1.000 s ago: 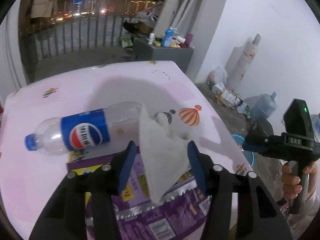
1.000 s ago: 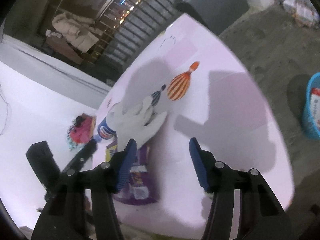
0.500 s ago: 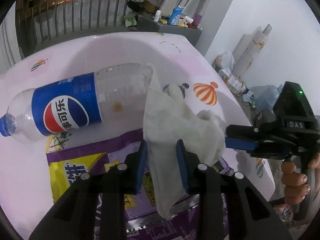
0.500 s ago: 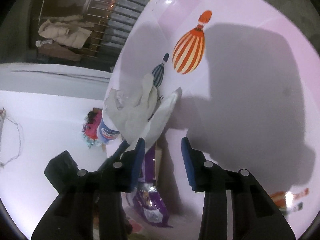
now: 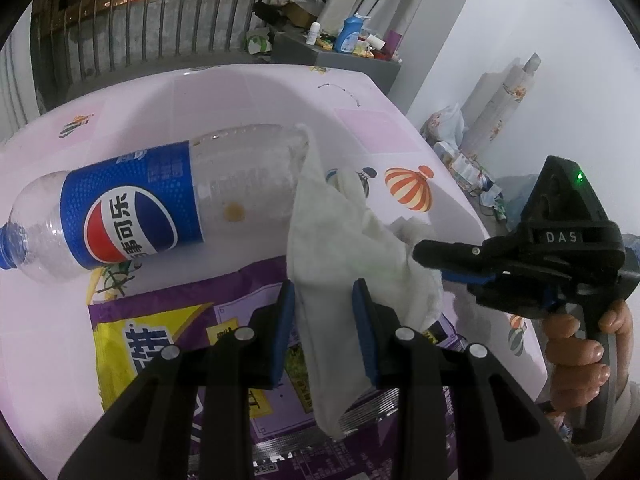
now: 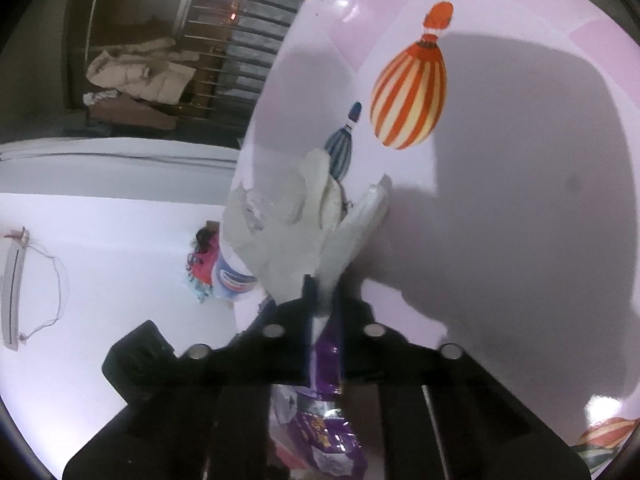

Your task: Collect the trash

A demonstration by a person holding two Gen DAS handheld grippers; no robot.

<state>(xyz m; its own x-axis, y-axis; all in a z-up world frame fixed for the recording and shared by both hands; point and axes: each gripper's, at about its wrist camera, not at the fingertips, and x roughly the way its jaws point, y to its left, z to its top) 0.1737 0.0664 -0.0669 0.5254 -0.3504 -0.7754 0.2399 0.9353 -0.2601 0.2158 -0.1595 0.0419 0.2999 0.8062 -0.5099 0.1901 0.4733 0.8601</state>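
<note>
On pink tablecloth (image 5: 240,92), crumpled white tissue (image 5: 340,248), clear bottle (image 5: 160,204)

Crumpled white tissue (image 5: 344,248) fills the gap ahead of left gripper (image 5: 324,320); clear plastic Pepsi bottle with blue label (image 5: 160,208) blocks forward-left, purple snack wrapper (image 5: 168,320) lies underneath. Right gripper (image 5: 424,250) closes off its right side. Bare pink balloon-print tablecloth (image 6: 520,200) is open forward-right of that gripper.

We see cool indoor light casting broad grey shadows on the glossy bench (image 6: 520,200); night-dark beyond, fisheye edges bent and vignetted.

Crumpled white tissue (image 5: 340,248) against bottle (image 5: 160,200)
</note>
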